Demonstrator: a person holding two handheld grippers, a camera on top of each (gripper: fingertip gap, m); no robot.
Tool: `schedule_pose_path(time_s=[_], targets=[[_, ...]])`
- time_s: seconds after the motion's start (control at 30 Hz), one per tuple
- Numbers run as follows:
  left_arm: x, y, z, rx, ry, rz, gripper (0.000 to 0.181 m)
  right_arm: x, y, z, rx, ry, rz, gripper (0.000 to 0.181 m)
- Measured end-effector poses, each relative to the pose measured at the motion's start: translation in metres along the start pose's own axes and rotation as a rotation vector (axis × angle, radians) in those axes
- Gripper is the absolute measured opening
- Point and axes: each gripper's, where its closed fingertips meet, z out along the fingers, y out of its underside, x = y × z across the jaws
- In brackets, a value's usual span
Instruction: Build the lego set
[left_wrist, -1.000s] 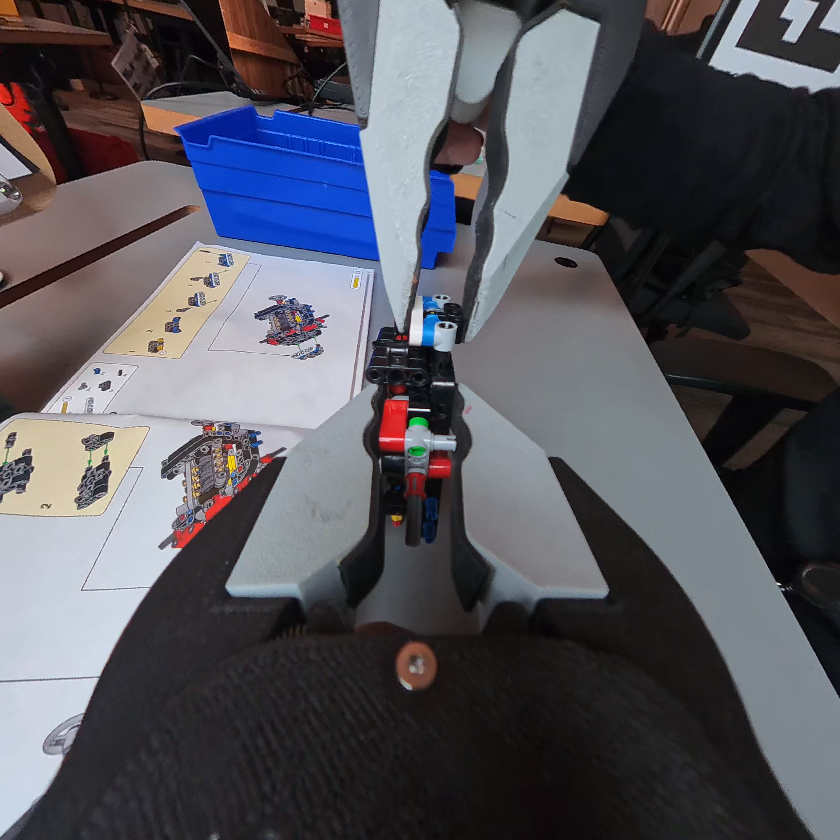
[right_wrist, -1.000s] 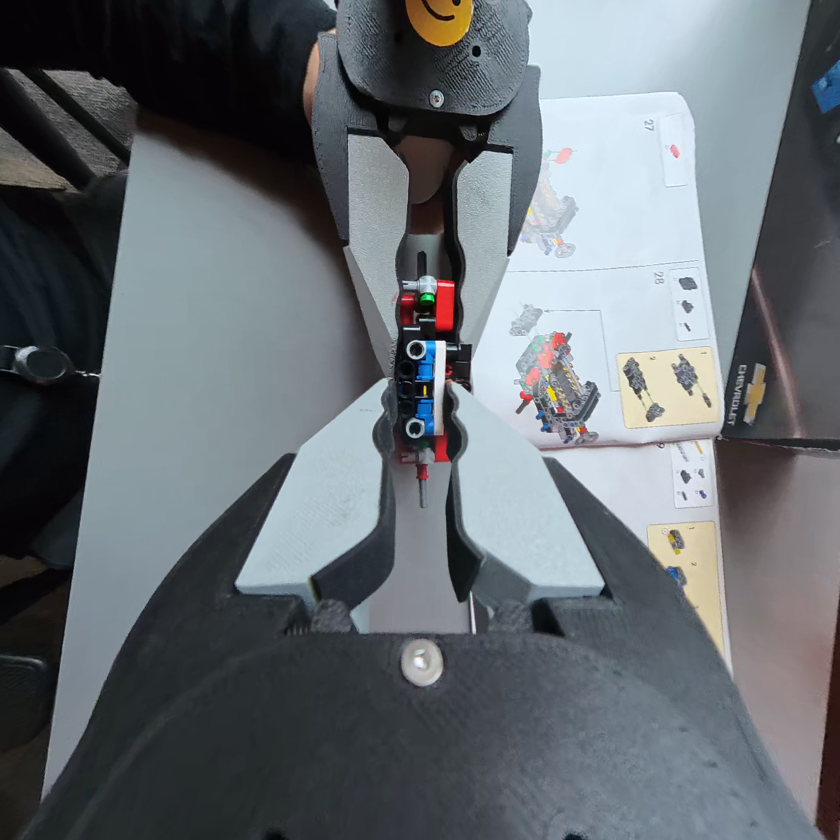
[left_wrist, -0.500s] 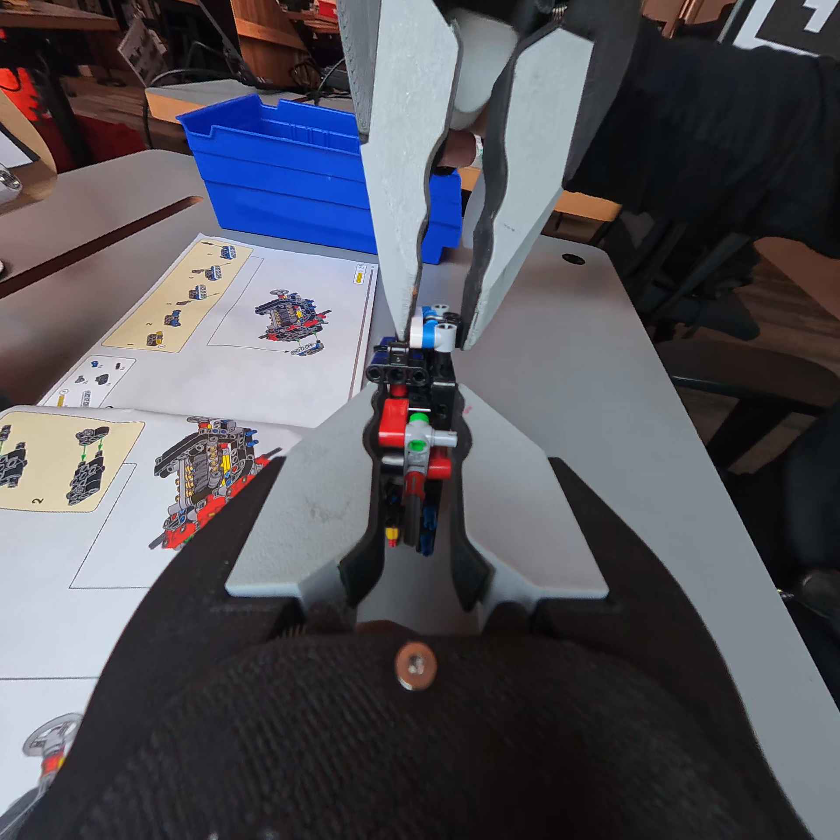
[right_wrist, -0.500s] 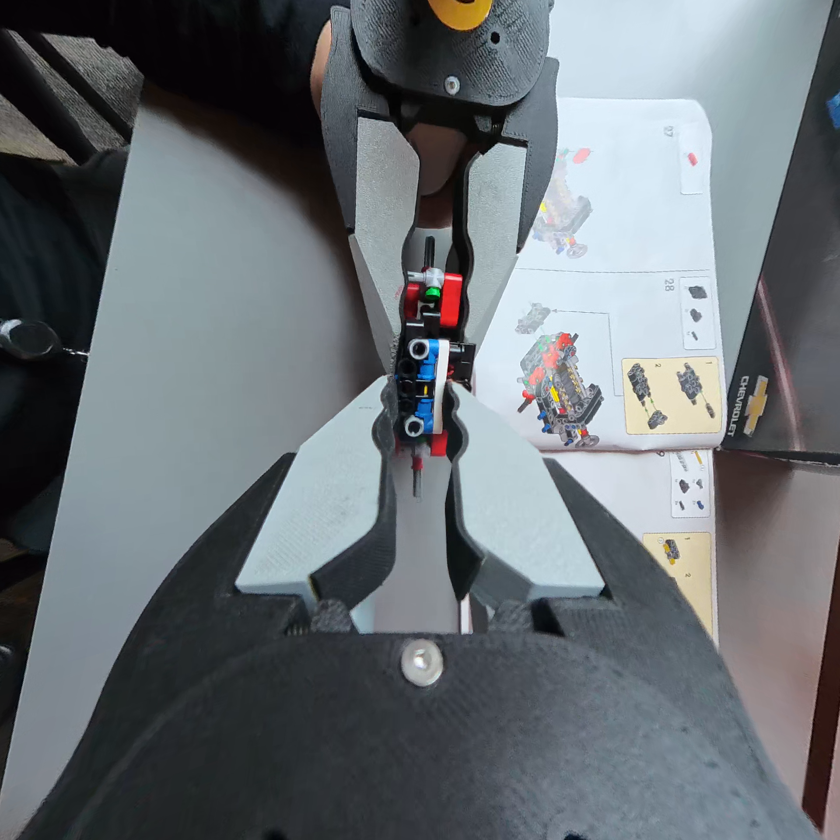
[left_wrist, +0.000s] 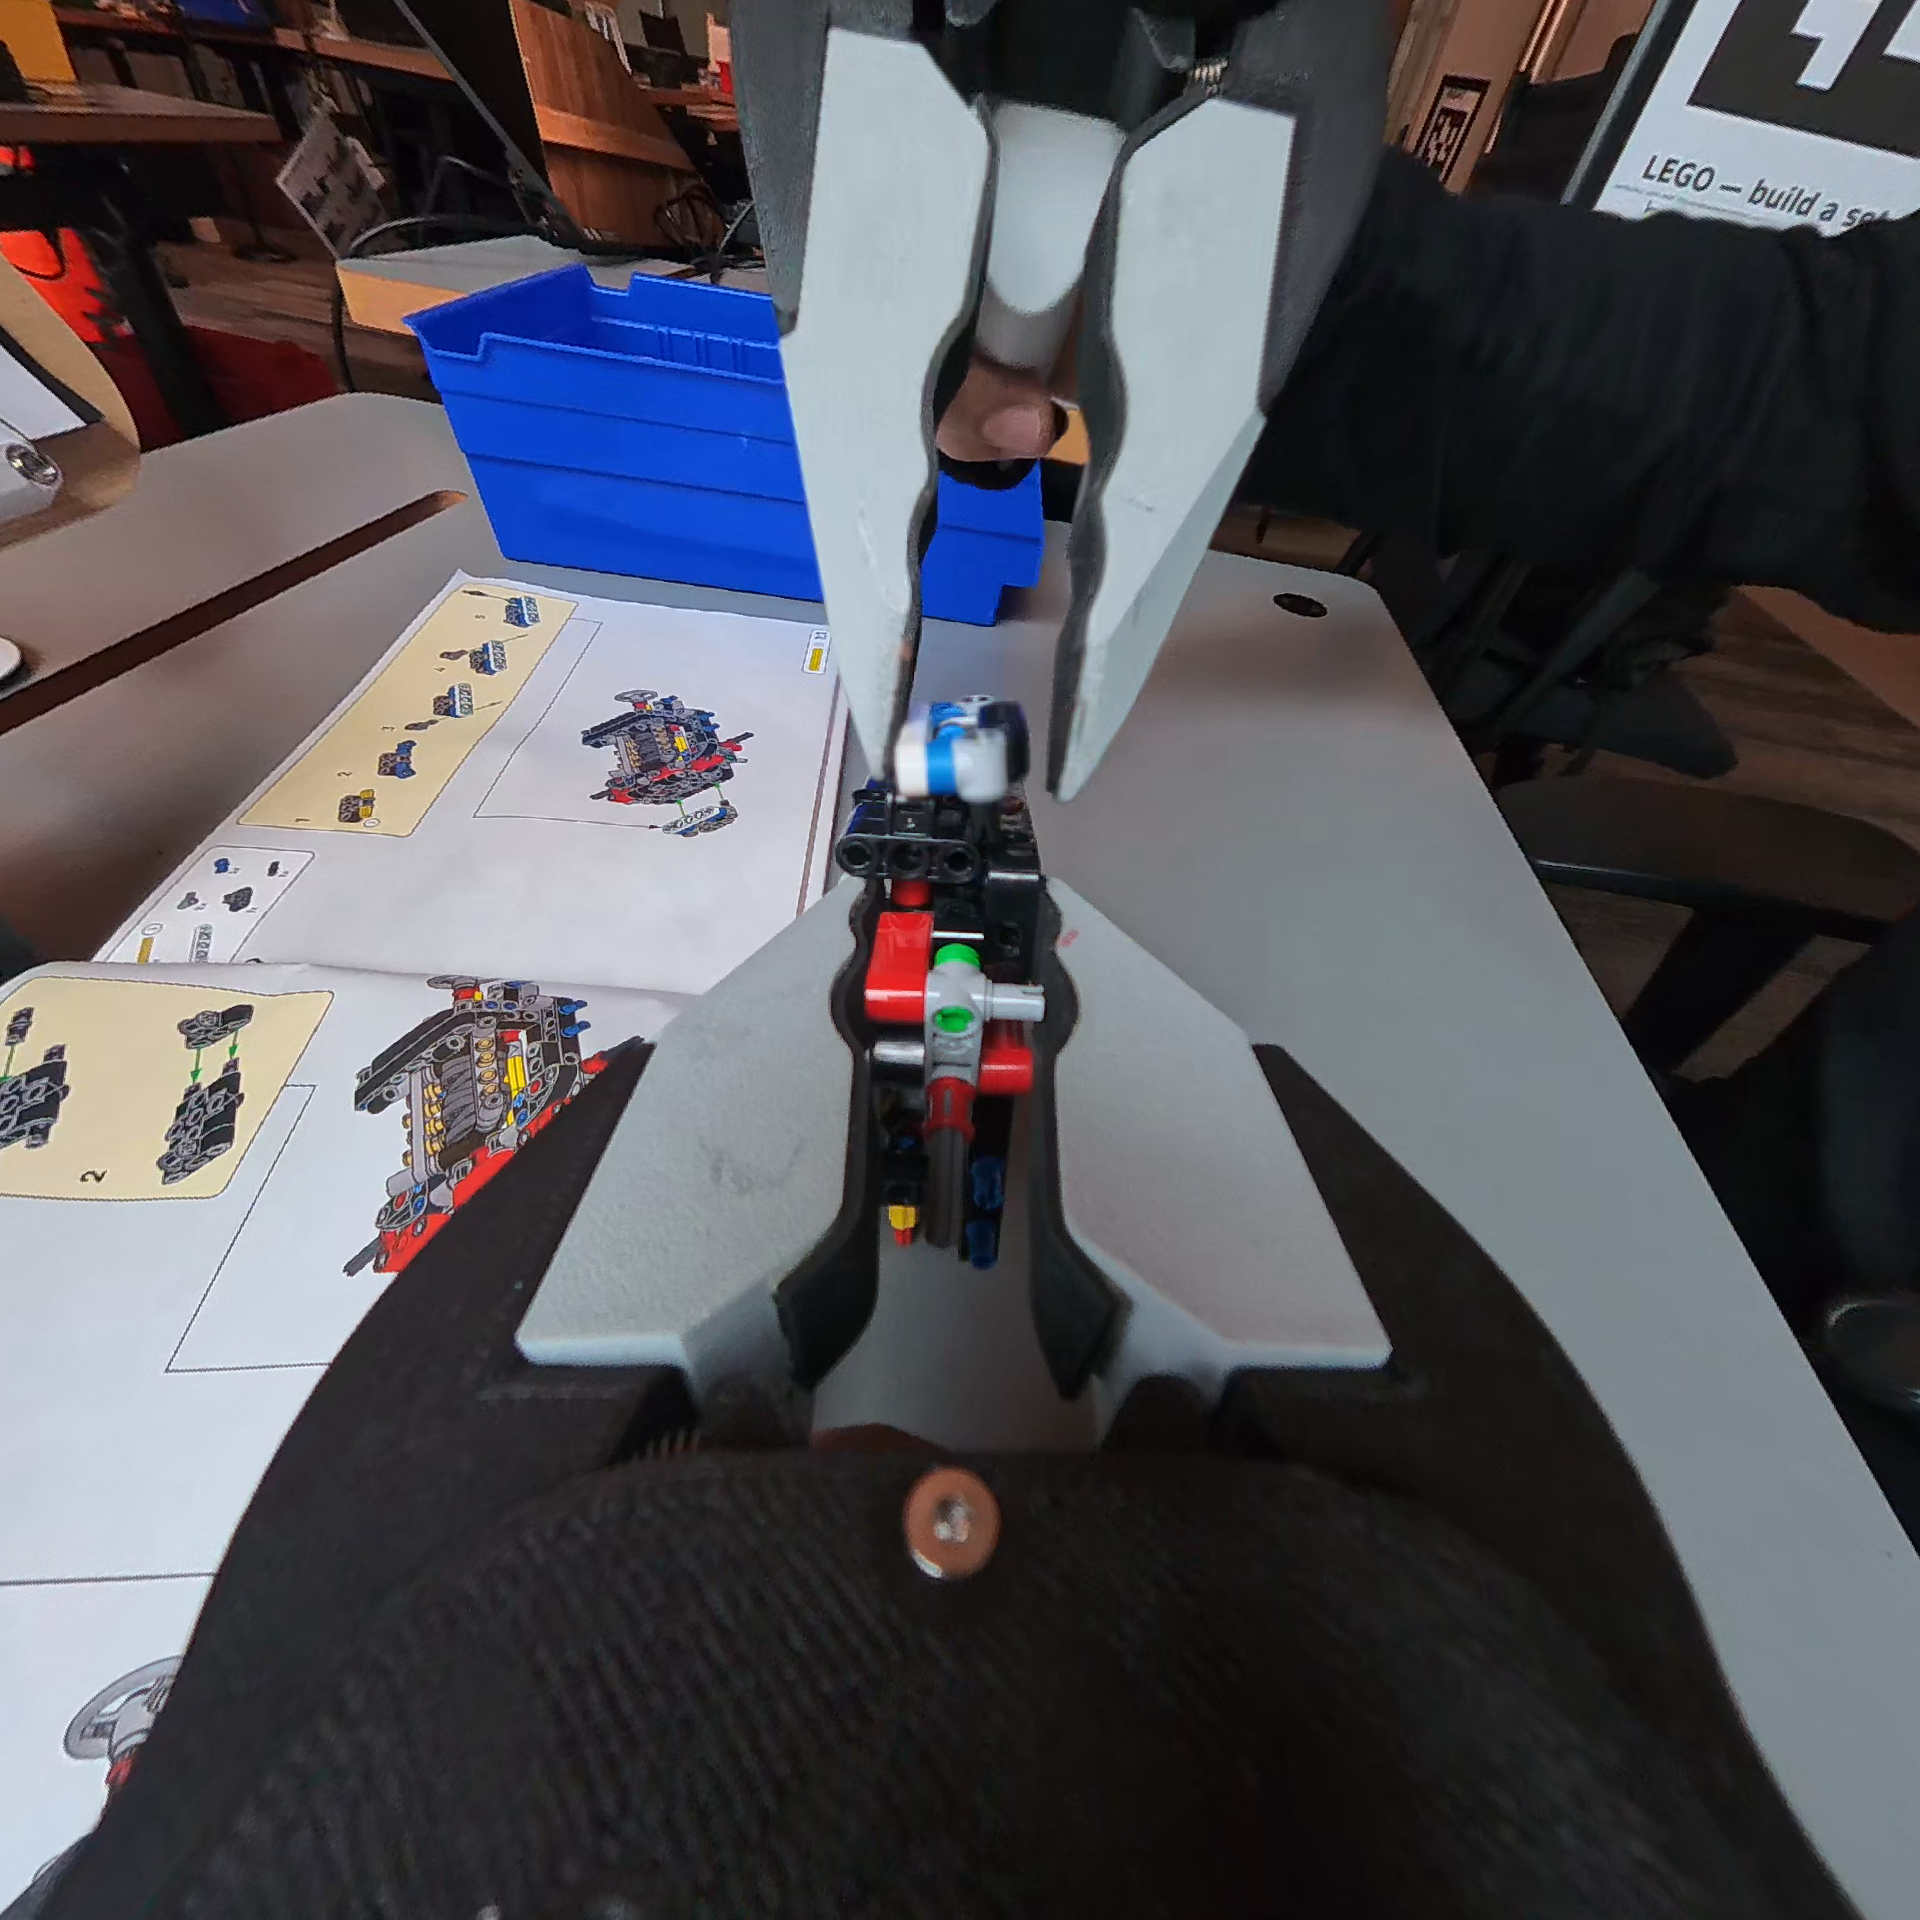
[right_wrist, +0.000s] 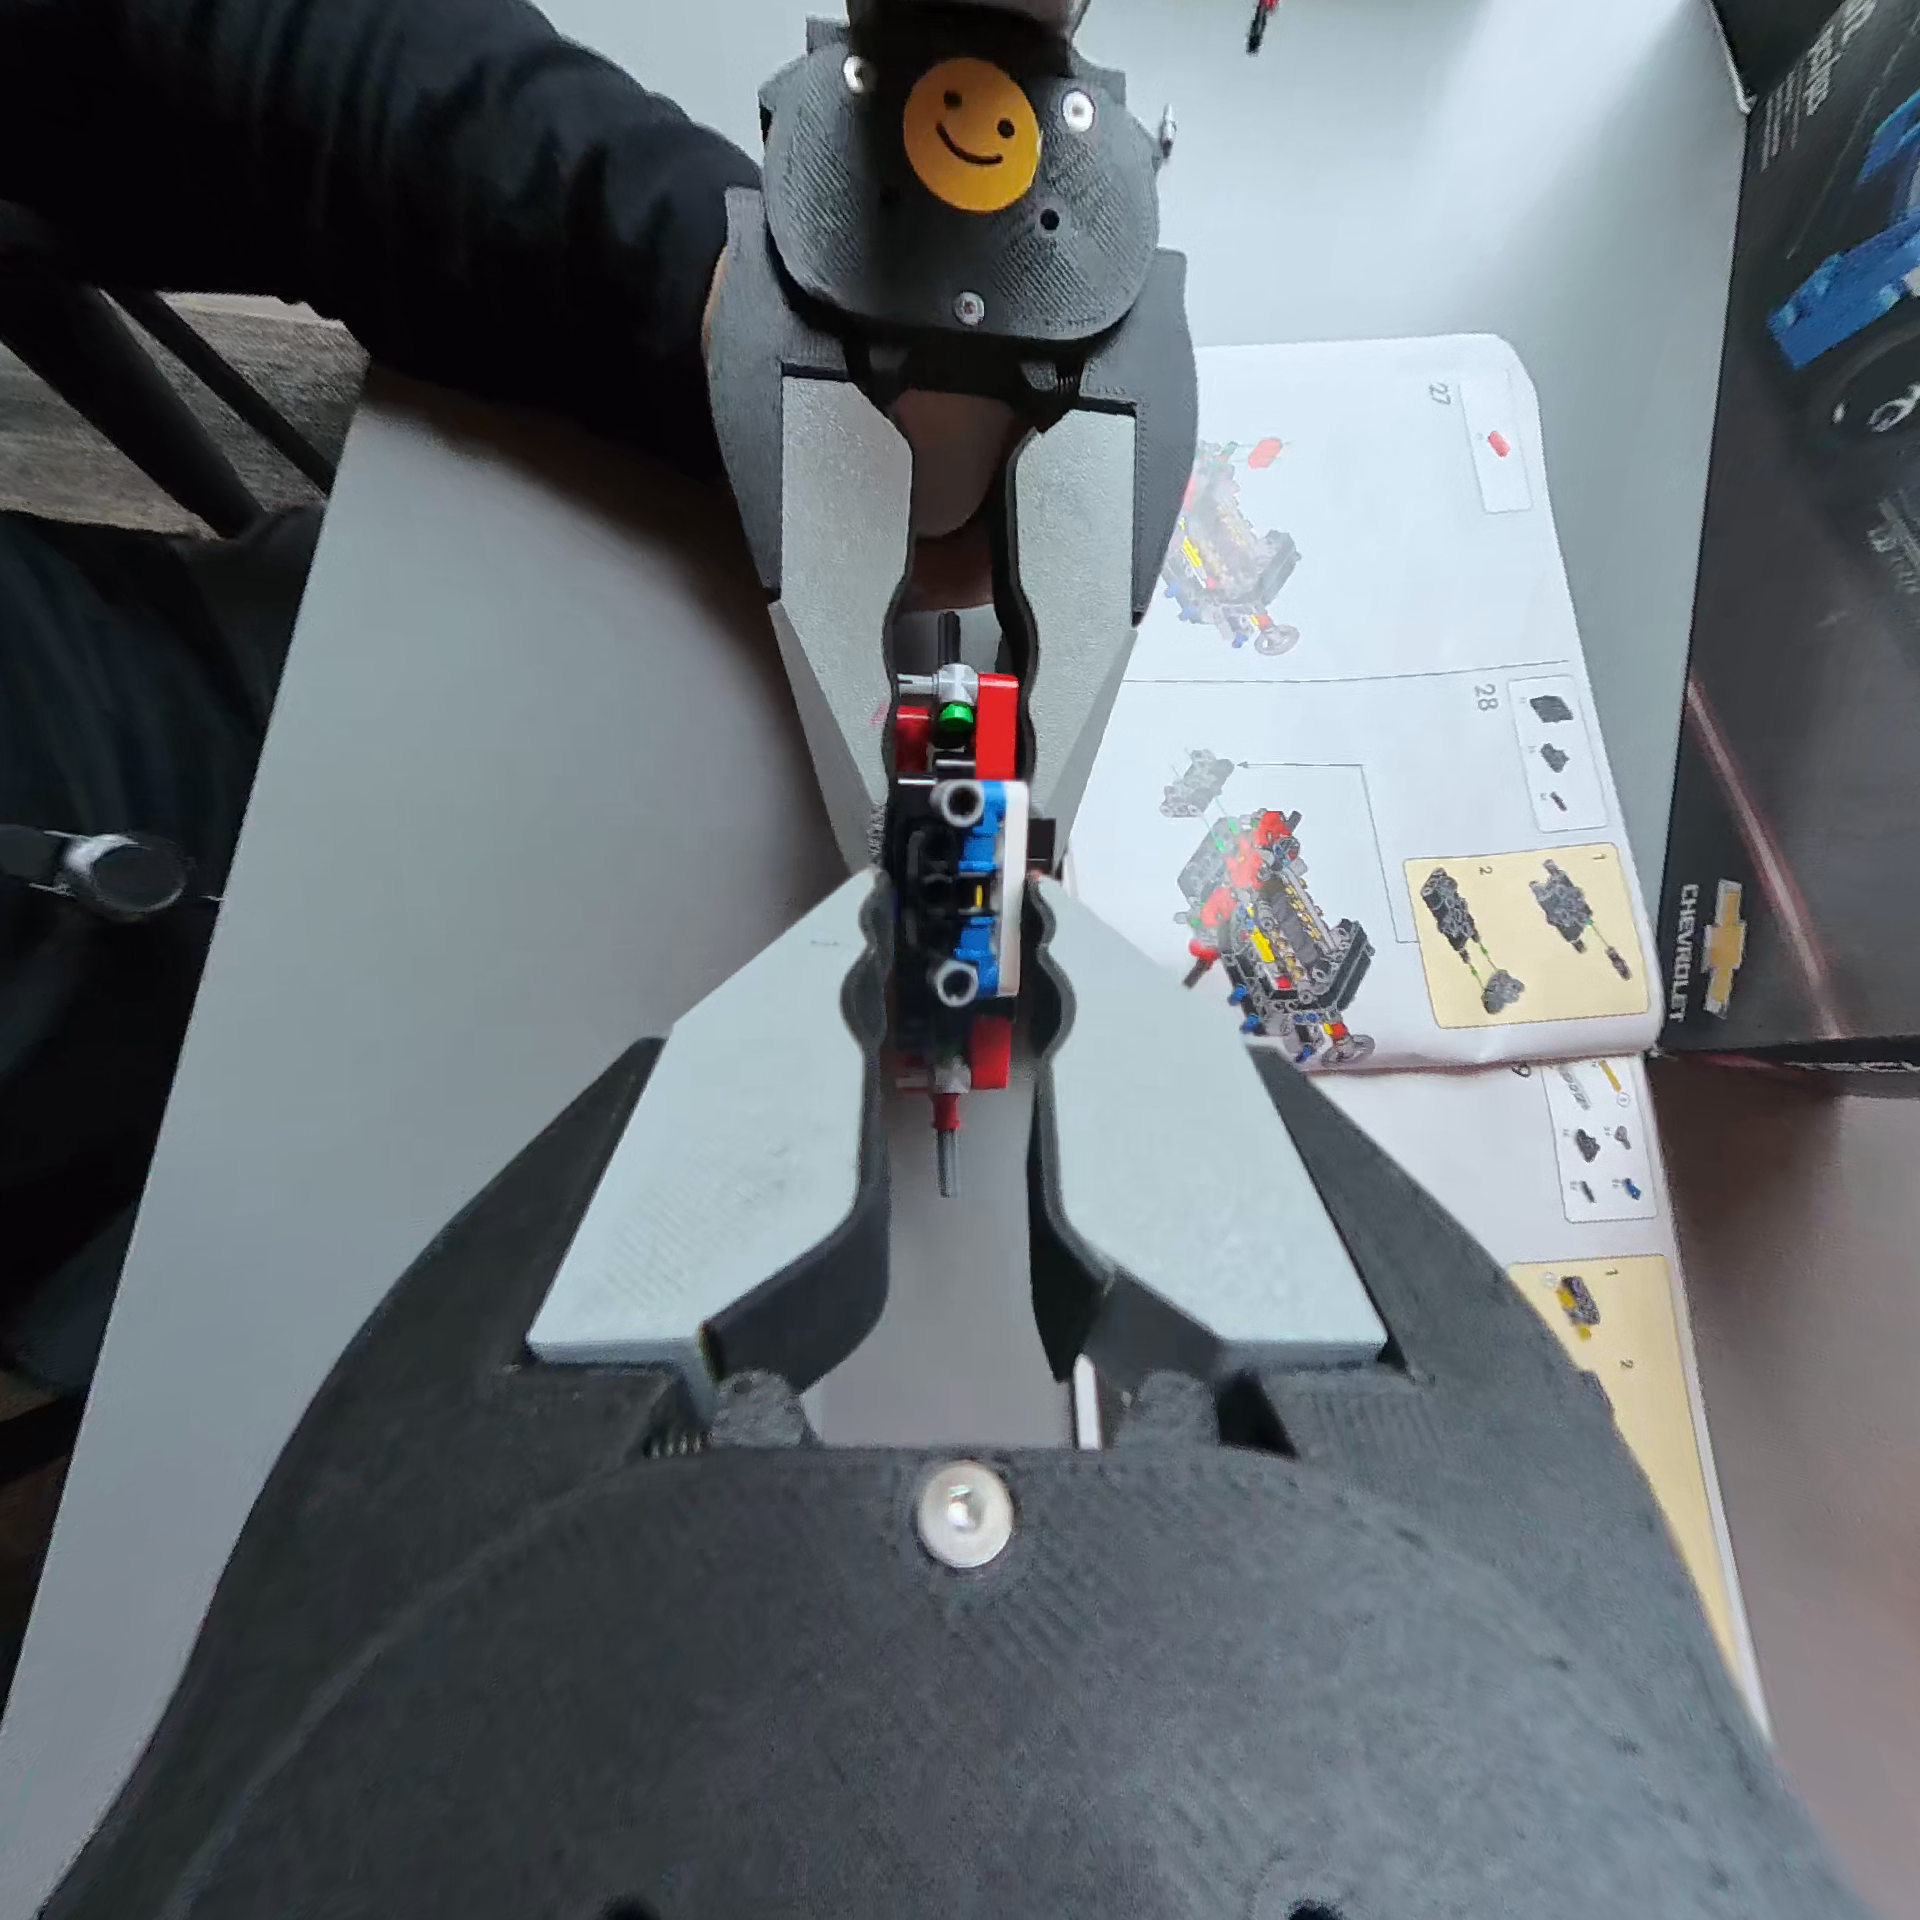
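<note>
My left gripper (left_wrist: 945, 914) is shut on a small lego assembly (left_wrist: 899, 966) of black and red parts with a grey and green connector, held above the table. A blue and white piece (left_wrist: 951, 753) sits on the far end of the assembly. My right gripper (left_wrist: 971, 769) comes down from above, its jaws slightly apart: one fingertip touches the piece, the other stands off it. In the right wrist view the piece (right_wrist: 987, 883) lies between my right gripper's (right_wrist: 956, 888) fingertips with a small gap, and the left gripper (right_wrist: 956, 831) holds the assembly (right_wrist: 997, 717) from the far side.
An open instruction booklet (left_wrist: 520, 831) lies on the grey table (left_wrist: 1299, 935) to the left; it also shows in the right wrist view (right_wrist: 1403, 727). A blue bin (left_wrist: 623, 436) stands at the back. A dark lego box (right_wrist: 1818, 520) stands beside the booklet. Both grippers' tips are close together, under 4 cm apart.
My right gripper's jaws have spread a little and let go of the blue and white piece, which stays on the assembly. The left gripper keeps its hold.
</note>
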Motion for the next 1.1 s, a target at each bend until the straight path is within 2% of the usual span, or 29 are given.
schedule_pose_path(time_s=[0.1,0.2,0.33,0.5,0.63,0.93,1.1], targets=[[-0.001,0.0,-0.001,0.005,-0.004,-0.005,0.025,0.002,0.002,-0.002,0.003,0.038,-0.03,0.018],[-0.004,-0.001,-0.002,0.016,-0.005,-0.028,0.025,-0.003,0.001,-0.004,0.025,-0.002,0.008,0.018],[-0.005,-0.001,-0.002,0.026,-0.005,-0.054,0.025,0.004,0.009,-0.003,-0.076,0.035,0.047,0.018],[-0.006,-0.001,-0.003,0.034,0.004,-0.071,0.025,0.011,-0.002,-0.008,-0.123,0.01,0.094,0.018],[-0.007,-0.002,-0.004,0.038,0.009,-0.09,0.025,0.01,0.0,-0.003,-0.151,0.028,0.022,0.018],[-0.008,-0.001,-0.005,0.047,0.008,-0.095,0.025,0.011,0.001,0.001,-0.082,0.081,0.008,0.017],[-0.008,-0.002,-0.005,0.055,0.007,-0.105,0.025,0.013,-0.002,0.002,0.035,0.116,0.039,0.018]])
